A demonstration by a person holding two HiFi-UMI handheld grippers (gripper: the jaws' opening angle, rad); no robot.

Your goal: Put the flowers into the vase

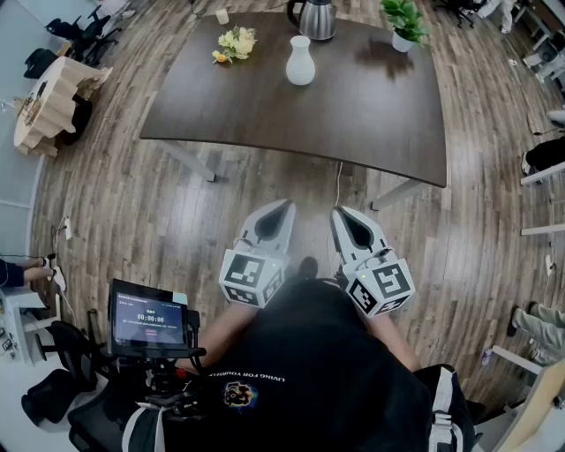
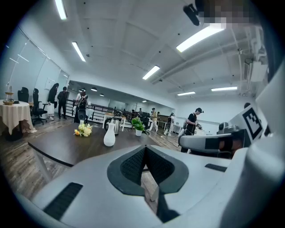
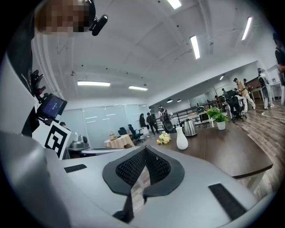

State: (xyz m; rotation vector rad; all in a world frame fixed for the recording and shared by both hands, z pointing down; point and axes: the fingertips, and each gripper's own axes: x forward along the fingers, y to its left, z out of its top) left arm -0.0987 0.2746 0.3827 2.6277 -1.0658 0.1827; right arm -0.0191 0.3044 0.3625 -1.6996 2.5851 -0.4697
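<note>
Flowers (image 1: 235, 42) lie in one small yellow-and-white bunch on the desk (image 1: 353, 115), near the vase (image 1: 300, 62) on its left in the head view and not touching it. They are probably laid loose there so a claw can lift them. One white vase stands upright with its mouth open to the top, ready to take them. Beyond the vase stands one metal kettle (image 1: 316, 18), and to the right of the vase one potted plant (image 1: 404, 22); I judge neither part of the job. There are two claws. The left claw (image 1: 284, 207) and the right claw (image 1: 340, 214) hang side by side well short of the vase, over the floor (image 1: 177, 212) before the desk's near edge. Each is pressed together with nothing in it, so the task looks not yet begun.
</note>
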